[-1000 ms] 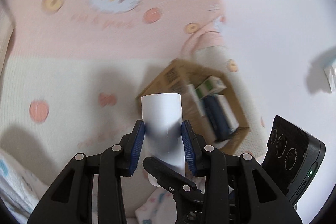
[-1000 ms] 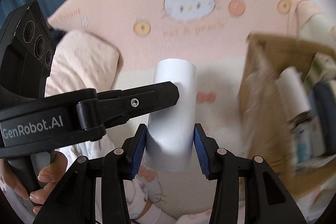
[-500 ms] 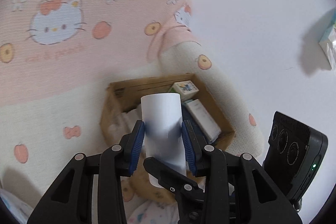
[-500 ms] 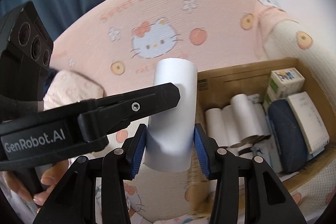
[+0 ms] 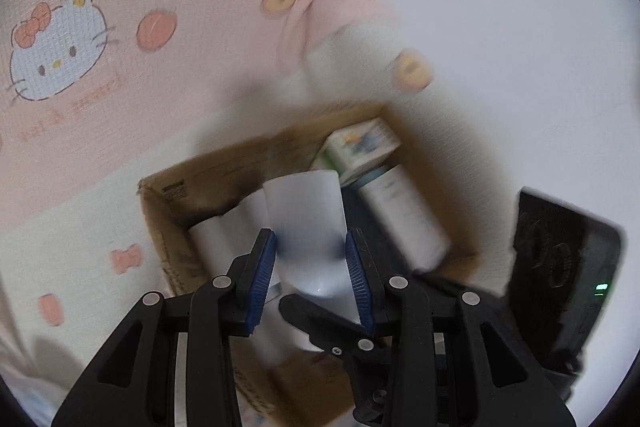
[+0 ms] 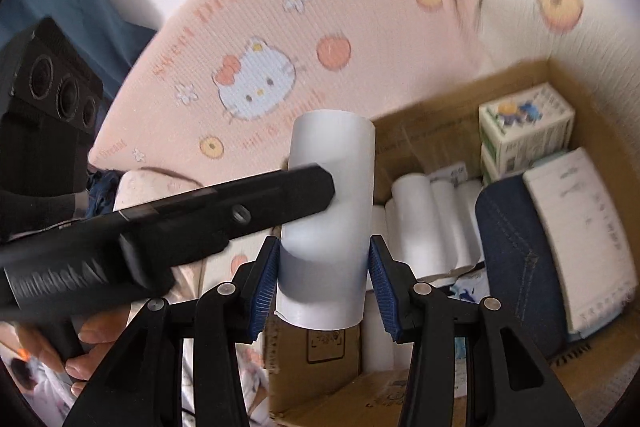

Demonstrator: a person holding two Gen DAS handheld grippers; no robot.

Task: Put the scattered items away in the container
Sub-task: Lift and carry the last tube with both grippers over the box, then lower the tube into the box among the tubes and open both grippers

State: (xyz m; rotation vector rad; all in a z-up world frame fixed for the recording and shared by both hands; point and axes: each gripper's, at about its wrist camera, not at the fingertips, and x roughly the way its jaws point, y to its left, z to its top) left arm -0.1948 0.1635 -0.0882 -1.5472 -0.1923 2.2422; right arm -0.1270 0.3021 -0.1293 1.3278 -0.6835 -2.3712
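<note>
Box [image 6: 436, 115] already holds several rolls; both our left gripper [image 5: 310, 279] and right gripper [image 6: 322, 285] are clamped on white rolls [image 6: 330, 187] above it, not dropped yet.

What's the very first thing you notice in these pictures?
The white roll, right in the middle, pinched by both the right gripper and the left gripper at once. Just behind it sits the open cardboard box, already holding more white rolls. Underneath everything is a pink Hello Kitty blanket.
</note>
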